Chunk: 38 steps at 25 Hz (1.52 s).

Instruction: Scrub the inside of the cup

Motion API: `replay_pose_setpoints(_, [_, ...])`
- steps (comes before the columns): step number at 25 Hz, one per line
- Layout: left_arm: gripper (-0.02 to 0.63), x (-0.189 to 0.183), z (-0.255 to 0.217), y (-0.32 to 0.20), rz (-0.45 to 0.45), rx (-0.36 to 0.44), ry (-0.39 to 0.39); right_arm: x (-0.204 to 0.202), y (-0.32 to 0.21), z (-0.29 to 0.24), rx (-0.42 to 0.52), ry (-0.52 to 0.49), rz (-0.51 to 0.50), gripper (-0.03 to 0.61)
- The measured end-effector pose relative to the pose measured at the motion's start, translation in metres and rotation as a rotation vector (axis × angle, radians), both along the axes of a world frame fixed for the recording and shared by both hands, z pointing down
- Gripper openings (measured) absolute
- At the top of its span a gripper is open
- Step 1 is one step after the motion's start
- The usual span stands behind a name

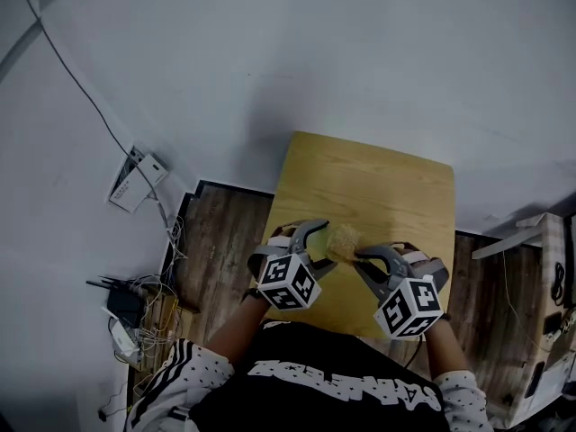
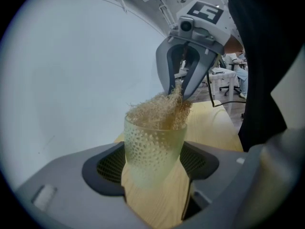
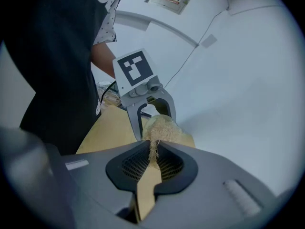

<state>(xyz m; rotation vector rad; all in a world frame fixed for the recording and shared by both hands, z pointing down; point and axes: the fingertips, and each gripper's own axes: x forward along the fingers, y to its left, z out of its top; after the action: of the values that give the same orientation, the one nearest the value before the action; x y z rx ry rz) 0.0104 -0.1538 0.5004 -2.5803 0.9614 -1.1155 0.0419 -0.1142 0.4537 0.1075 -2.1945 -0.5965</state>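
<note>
In the head view, the left gripper (image 1: 320, 243) and the right gripper (image 1: 362, 256) meet over the near end of the wooden table (image 1: 387, 178). The right one is at 4 o'clock of the left, and the fibre scrubber (image 1: 344, 239) sits between them. The cup (image 2: 153, 149) under it is too small to make out here.

In the left gripper view, the jaws clamp the cup's lower wall from 9 and 3 o'clock. The cup is translucent pale green, dimpled with rows of small dots and narrower toward its base. Its mouth faces 12 o'clock, with the straw-coloured tuft bulging over the rim. This grip probably needs to stay firm, since scrubbing would tend to twist the cup.

In the right gripper view, the jaws are together, pinching only a thin strand of the scrubber, whose bulk lies at 12 o'clock in the cup's mouth. Pushing deep and rolling the wrist should sweep the wall. Pulling hard might slip the strand out of the pinch.
</note>
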Motion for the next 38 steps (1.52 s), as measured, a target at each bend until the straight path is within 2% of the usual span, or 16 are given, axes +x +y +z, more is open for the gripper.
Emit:
replay_pose_setpoints(4, [0.356,0.006,-0.008,0.001,0.029,0.041,-0.03,0.001,0.005,0.001,0.038,0.108,-0.093,0.047])
replay_pose_setpoints(11, [0.356,0.02,-0.024,-0.002,0.086,0.109,-0.085,0.009,0.001,-0.003,0.066,0.211,-0.149,0.046])
replay_pose_setpoints(18, [0.355,0.043,-0.033,0.003,0.147,0.126,-0.045,0.002,-0.005,0.002,0.06,0.229,-0.15,0.044])
replay_pose_setpoints(25, [0.354,0.049,-0.039,0.001,0.18,0.171,-0.066,-0.001,-0.014,0.006,0.02,0.189,-0.113,0.044])
replay_pose_setpoints(29, [0.354,0.047,-0.038,-0.002,0.19,0.191,-0.09,-0.006,-0.018,0.007,-0.039,0.123,-0.057,0.043])
replay_pose_setpoints(33, [0.354,0.044,-0.041,-0.003,0.196,0.217,-0.104,-0.012,-0.02,0.001,-0.158,0.018,0.019,0.043])
replay_pose_setpoints(38, [0.354,0.04,-0.043,-0.002,0.204,0.238,-0.11,-0.02,-0.02,-0.007,-0.368,-0.13,0.137,0.041])
